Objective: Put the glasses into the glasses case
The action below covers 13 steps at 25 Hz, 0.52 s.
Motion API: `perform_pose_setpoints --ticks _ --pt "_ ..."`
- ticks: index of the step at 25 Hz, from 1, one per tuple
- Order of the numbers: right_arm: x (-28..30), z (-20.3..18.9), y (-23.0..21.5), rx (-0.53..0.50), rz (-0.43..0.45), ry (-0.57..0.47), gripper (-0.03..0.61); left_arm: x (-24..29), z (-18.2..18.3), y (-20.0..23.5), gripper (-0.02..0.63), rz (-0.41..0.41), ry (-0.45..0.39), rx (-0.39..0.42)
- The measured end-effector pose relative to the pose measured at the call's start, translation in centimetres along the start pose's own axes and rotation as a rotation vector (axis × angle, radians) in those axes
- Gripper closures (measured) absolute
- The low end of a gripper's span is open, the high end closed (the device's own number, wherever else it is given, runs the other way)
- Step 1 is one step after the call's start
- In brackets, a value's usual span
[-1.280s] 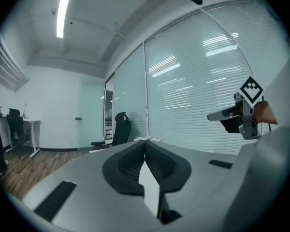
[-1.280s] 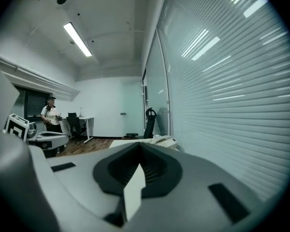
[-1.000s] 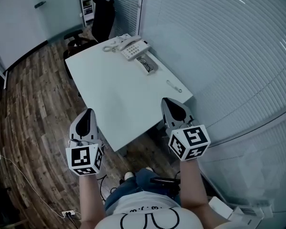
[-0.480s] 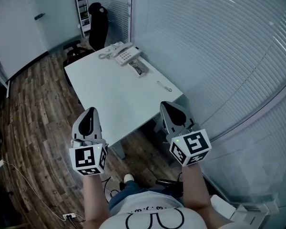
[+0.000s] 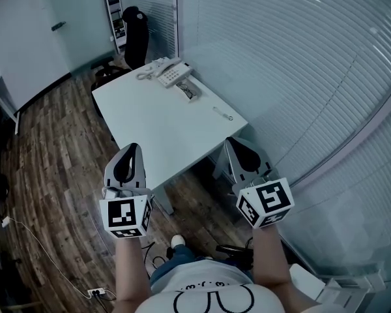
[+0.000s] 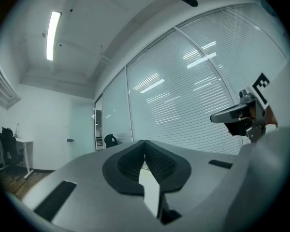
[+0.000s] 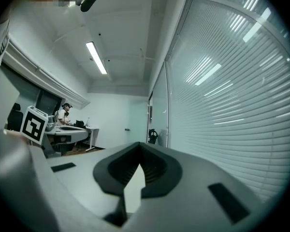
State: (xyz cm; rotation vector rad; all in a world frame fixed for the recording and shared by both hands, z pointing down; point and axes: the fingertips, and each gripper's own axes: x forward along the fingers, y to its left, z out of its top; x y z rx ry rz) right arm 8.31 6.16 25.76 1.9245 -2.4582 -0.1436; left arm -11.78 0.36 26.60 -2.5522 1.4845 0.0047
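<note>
- The left tongs (image 5: 132, 150) and the right tongs (image 5: 237, 143) were both pressed shut on nothing, held at the near edge of the white tabletop (image 5: 150, 122).
- The glasses (image 5: 189, 94) lay at upper centre beside the telephone (image 5: 168, 72), seemingly on or against the glasses case (image 5: 185, 89), but too small to separate.
- A good reach would open one pair early (well before arrival) and come in low.
- A wood floor (image 5: 52, 142) lay at left, slatted blinds (image 5: 287, 70) at right and an office chair (image 5: 135, 28) at the top.
</note>
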Motion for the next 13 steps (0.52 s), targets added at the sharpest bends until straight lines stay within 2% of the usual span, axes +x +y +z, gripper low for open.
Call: perform_pose_setpoints --ticks 13 --pt "-0.1 2.9 0.6 -0.049 -0.013 -0.057 0.571 0.6 2.2 -0.1 0.597 -0.025 -0.022 -0.005"
